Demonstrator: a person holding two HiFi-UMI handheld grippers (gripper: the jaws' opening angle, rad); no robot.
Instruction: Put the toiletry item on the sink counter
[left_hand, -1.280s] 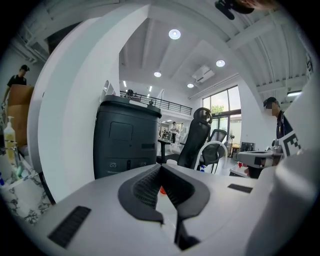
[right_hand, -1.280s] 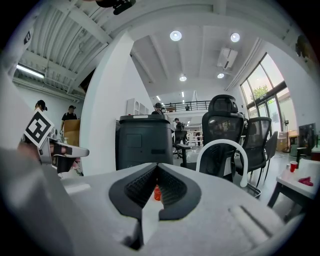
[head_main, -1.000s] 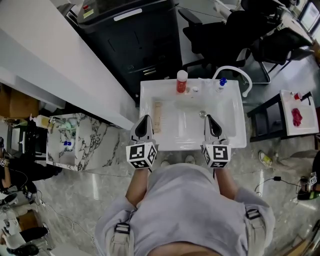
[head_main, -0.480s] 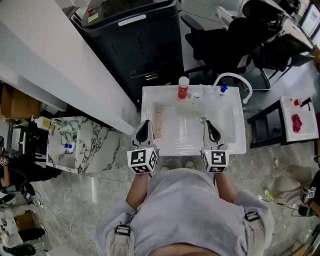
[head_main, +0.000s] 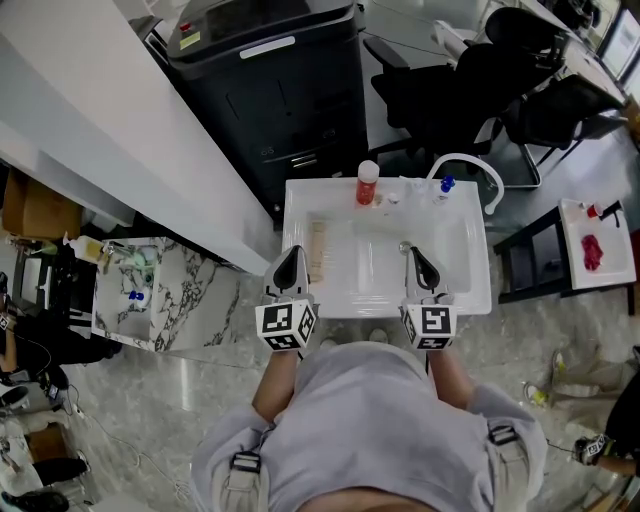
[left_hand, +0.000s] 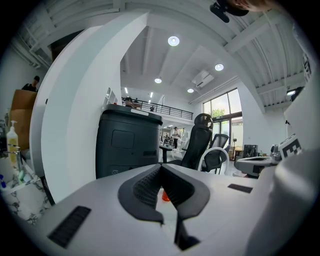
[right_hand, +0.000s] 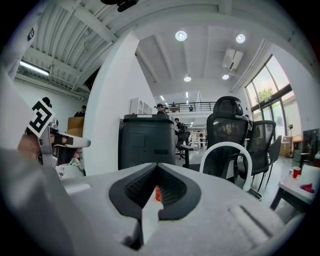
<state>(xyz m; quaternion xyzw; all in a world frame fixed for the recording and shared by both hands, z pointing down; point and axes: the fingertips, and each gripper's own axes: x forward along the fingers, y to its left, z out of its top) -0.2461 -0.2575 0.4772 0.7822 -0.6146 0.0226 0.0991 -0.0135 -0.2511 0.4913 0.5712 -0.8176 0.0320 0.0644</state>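
A white sink (head_main: 300, 205) stands in front of me. On its back rim stands a red bottle with a white cap (head_main: 367, 183), next to a small tap with a blue handle (head_main: 445, 185). A pale beige ribbed item (head_main: 318, 245) lies along the sink's left ledge. My left gripper (head_main: 292, 252) hovers shut over the front left rim, and my right gripper (head_main: 414, 252) hovers shut over the front right rim. Neither holds anything. In the left gripper view the shut jaws (left_hand: 161, 169) frame a sliver of the red bottle (left_hand: 165, 195). The right gripper view shows shut jaws (right_hand: 157, 167) too.
A black cabinet (head_main: 270, 90) stands behind the sink, with office chairs (head_main: 450, 85) to its right. A white curved pipe (head_main: 470, 160) arches over the back right corner. A marble side table (head_main: 160, 290) with bottles is at the left, a small white table (head_main: 595, 235) at the right.
Both grippers stay shut over the sink's front rim. The head view has drifted slightly, so the sink sits a little higher in the picture.
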